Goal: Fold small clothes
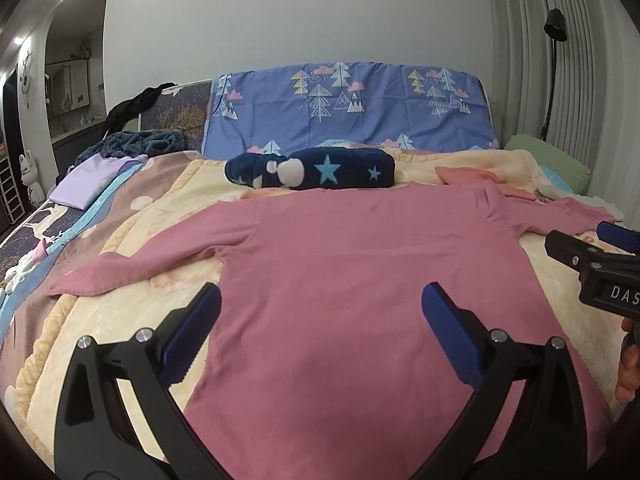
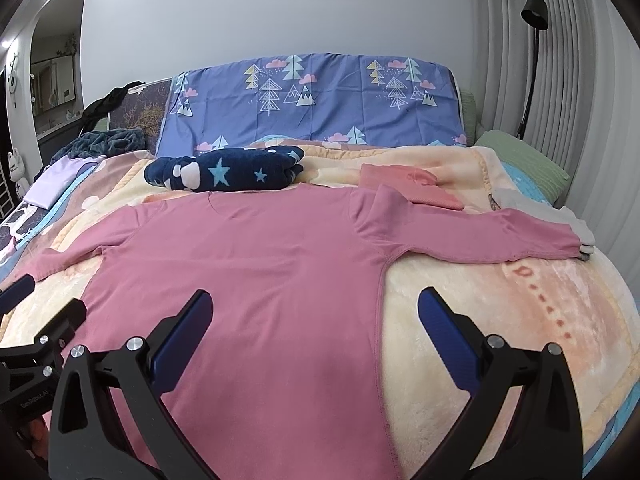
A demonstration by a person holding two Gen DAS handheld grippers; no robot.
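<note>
A pink long-sleeved shirt (image 1: pixel 340 272) lies flat on the bed, sleeves spread to both sides; it also shows in the right wrist view (image 2: pixel 248 264). My left gripper (image 1: pixel 320 304) is open and empty, hovering over the shirt's lower left body. My right gripper (image 2: pixel 316 308) is open and empty, over the shirt's lower right edge. The right gripper also shows at the right edge of the left wrist view (image 1: pixel 600 252), and the left gripper at the left edge of the right wrist view (image 2: pixel 36 320).
A folded navy star-print garment (image 1: pixel 312 170) and a folded coral piece (image 2: pixel 408 186) lie beyond the shirt on a cream fleece blanket (image 2: pixel 500 320). A blue tree-print pillow (image 1: pixel 348 108), lilac cloth (image 1: pixel 88 180), green pillow (image 2: pixel 520 156) and floor lamp (image 2: pixel 534 12) are around.
</note>
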